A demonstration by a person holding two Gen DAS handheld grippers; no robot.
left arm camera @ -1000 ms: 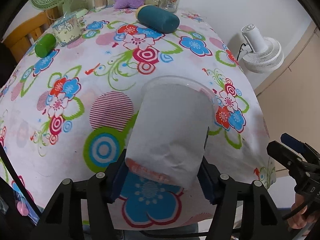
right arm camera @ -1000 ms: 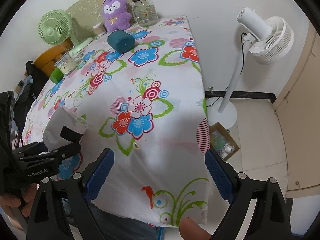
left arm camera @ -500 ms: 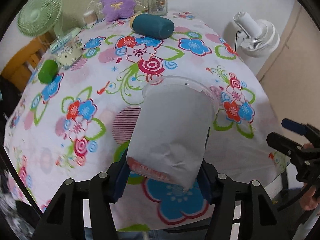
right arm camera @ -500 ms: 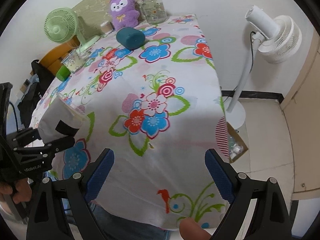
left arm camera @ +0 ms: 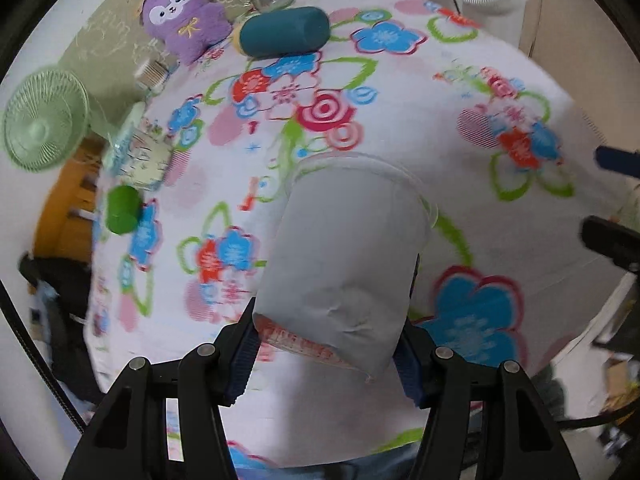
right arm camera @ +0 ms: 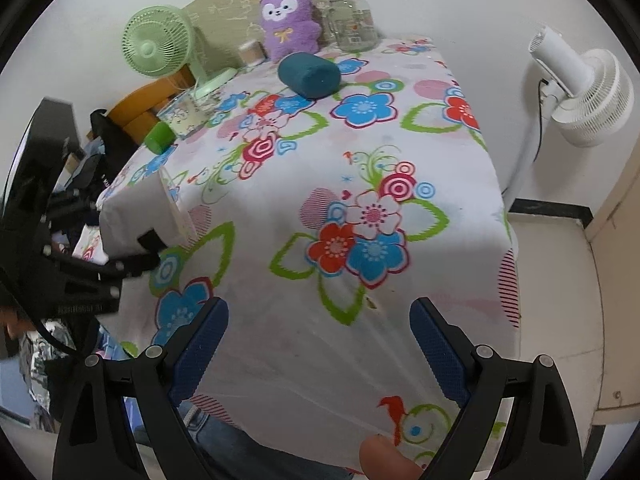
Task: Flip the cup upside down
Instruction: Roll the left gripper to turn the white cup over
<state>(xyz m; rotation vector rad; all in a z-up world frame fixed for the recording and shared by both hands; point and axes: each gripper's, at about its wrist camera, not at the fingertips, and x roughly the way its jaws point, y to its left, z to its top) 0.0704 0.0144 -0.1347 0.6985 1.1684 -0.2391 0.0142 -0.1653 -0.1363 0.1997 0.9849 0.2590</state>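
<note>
My left gripper (left arm camera: 326, 356) is shut on a clear plastic cup wrapped in white paper (left arm camera: 344, 256). It holds the cup above the flowered tablecloth (left arm camera: 400, 100), tilted with the rim pointing away from the camera. In the right wrist view the cup (right arm camera: 136, 216) and the left gripper (right arm camera: 132, 252) show at the far left, above the table's left front corner. My right gripper (right arm camera: 318, 344) is open and empty above the table's front edge.
At the back of the table are a teal cylinder lying on its side (right arm camera: 310, 74), a purple plush toy (right arm camera: 290, 20), a glass jar (right arm camera: 354, 20), a green desk fan (right arm camera: 158, 42), a patterned cup (right arm camera: 182, 114) and a green cup (right arm camera: 158, 138). A white floor fan (right arm camera: 584, 92) stands at the right.
The left gripper has lifted the cup higher and swung to the left. The right gripper has risen a little and stays open.
</note>
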